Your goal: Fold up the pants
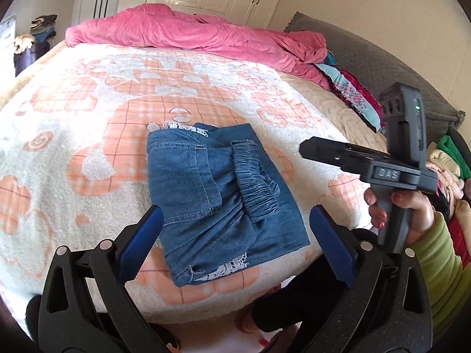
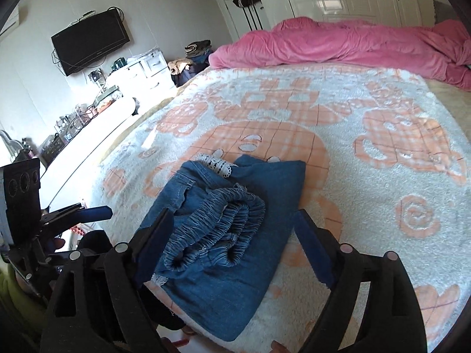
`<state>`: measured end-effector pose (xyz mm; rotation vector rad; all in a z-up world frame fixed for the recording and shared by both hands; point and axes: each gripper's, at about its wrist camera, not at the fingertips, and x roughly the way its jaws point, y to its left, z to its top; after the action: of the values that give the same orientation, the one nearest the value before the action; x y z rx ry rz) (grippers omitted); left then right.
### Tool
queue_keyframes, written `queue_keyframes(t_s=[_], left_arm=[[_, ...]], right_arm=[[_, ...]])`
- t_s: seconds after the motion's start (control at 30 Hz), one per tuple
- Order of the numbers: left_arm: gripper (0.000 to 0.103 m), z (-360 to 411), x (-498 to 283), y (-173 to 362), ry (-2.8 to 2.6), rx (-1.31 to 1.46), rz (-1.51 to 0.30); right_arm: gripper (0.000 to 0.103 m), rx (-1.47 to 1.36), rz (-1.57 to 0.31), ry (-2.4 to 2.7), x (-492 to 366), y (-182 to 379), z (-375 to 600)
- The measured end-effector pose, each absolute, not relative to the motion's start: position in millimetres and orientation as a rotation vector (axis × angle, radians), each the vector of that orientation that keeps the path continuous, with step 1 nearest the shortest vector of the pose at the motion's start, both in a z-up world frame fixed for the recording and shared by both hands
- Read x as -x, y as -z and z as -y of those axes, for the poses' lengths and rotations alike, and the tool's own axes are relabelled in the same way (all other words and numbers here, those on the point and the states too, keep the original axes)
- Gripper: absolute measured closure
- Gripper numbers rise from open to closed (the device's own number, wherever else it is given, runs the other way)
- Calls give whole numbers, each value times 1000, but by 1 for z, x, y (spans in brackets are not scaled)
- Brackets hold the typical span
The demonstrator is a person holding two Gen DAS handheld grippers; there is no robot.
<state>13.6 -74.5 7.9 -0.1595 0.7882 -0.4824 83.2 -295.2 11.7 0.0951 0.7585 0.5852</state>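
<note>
left gripper [image 1: 235, 235] jaws wide apart, holding nothing | right gripper [image 2: 232, 245] jaws apart, clear of cloth | folded denim pants [image 2: 235, 235] lying near bed edge on patterned blanket [image 2: 382, 206] | risk: bunched elastic waistband [image 2: 217, 226] springing open, or a careless fingertip catching it and undoing the fold

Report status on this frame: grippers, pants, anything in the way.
Left gripper open, empty. Right gripper open, empty. Denim pants folded into a compact stack on the blanket, elastic waistband on top. Nothing in the way.
</note>
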Motion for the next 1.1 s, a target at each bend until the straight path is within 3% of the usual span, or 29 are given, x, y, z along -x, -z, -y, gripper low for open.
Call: queue_keyframes(t_s=[0.77,1.1], left_arm=[[10,43,-10,-7,380,170,-781],[10,11,-47,12,319,240,-841]], right_arm=[[17,-43,-688,-492,-52,-23,298],[17,-36,-779,-559,-23,17,276]])
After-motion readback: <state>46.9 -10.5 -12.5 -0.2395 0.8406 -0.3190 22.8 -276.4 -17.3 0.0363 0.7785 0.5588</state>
